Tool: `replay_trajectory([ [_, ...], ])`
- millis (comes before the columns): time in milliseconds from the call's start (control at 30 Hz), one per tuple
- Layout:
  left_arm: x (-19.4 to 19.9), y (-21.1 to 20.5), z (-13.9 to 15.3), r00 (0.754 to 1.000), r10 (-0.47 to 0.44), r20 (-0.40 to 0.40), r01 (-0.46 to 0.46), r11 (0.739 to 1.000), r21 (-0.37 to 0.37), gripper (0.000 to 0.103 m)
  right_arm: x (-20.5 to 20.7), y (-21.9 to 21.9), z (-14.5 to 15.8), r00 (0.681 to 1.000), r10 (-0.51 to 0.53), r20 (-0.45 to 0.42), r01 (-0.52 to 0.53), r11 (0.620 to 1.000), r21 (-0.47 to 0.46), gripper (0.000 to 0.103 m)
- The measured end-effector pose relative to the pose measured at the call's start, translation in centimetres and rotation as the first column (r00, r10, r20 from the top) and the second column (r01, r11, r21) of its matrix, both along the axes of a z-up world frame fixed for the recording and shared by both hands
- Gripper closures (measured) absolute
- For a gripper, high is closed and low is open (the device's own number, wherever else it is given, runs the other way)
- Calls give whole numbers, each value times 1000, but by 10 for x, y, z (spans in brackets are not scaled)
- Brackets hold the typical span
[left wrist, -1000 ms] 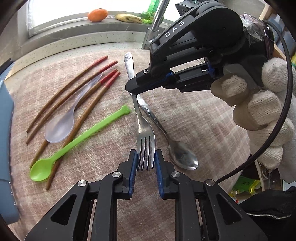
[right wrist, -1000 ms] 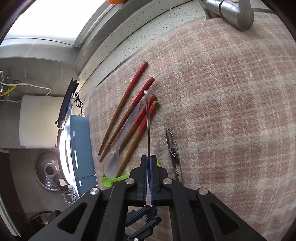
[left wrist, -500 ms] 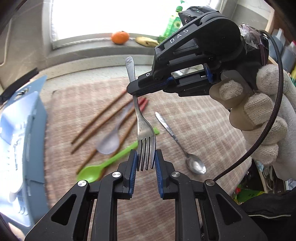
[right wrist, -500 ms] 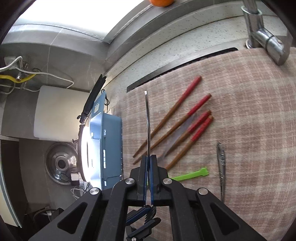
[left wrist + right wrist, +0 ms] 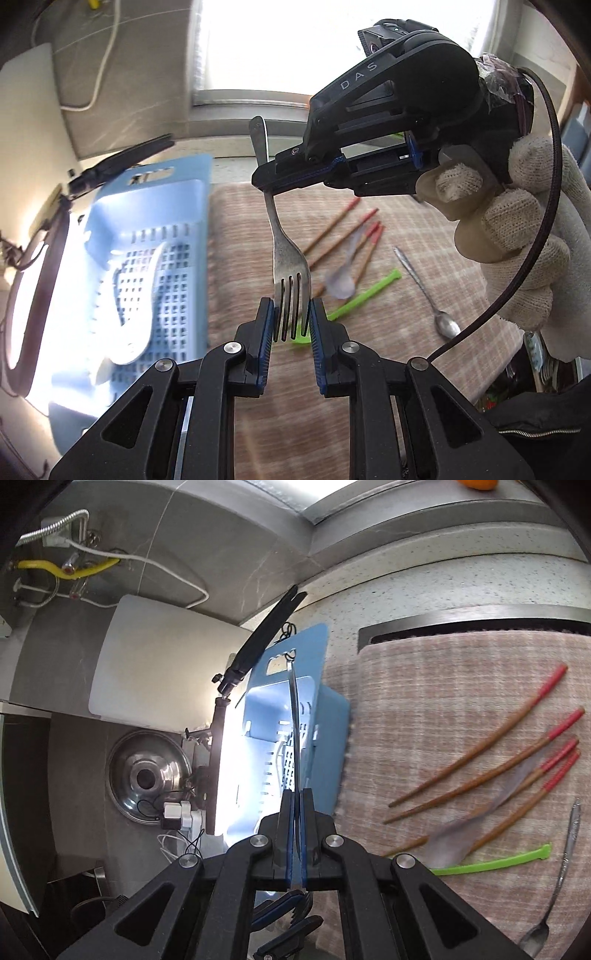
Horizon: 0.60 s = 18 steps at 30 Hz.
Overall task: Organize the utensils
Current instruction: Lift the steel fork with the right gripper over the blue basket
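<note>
A steel fork is held in the air by both grippers, above the checked mat. My left gripper is shut on its tines. Shut on the fork's handle is my right gripper, which a gloved hand carries. A blue slotted basket lies on the left, beyond the handle's end in the right wrist view. On the mat lie several red-tipped chopsticks, a clear plastic spoon, a green plastic spoon and a metal spoon.
A white utensil lies inside the basket. Left of the basket stand a bright ring lamp on a black arm, a white board and a steel pot lid. A window sill runs along the back.
Both grippers have lifted the fork off the mat and carried it left; the blue basket has come into view and the other utensils have slid right.
</note>
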<state>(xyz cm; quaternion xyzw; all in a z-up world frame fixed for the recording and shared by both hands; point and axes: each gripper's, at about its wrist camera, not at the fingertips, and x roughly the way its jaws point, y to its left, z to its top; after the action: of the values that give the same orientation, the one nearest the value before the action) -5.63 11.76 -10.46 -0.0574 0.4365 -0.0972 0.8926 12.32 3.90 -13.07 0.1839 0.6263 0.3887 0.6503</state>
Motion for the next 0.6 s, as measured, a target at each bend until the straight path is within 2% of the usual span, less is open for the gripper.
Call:
replay_trajectory([
  [267, -7, 39, -5, 997, 75, -12, -75, 997, -9, 85, -11, 52, -9, 998, 63, -20, -63, 998, -6, 100],
  [600, -6, 63, -13, 994, 102, -38, -102, 995, 12, 85, -12, 94, -19, 994, 105, -26, -106, 994, -31, 100],
])
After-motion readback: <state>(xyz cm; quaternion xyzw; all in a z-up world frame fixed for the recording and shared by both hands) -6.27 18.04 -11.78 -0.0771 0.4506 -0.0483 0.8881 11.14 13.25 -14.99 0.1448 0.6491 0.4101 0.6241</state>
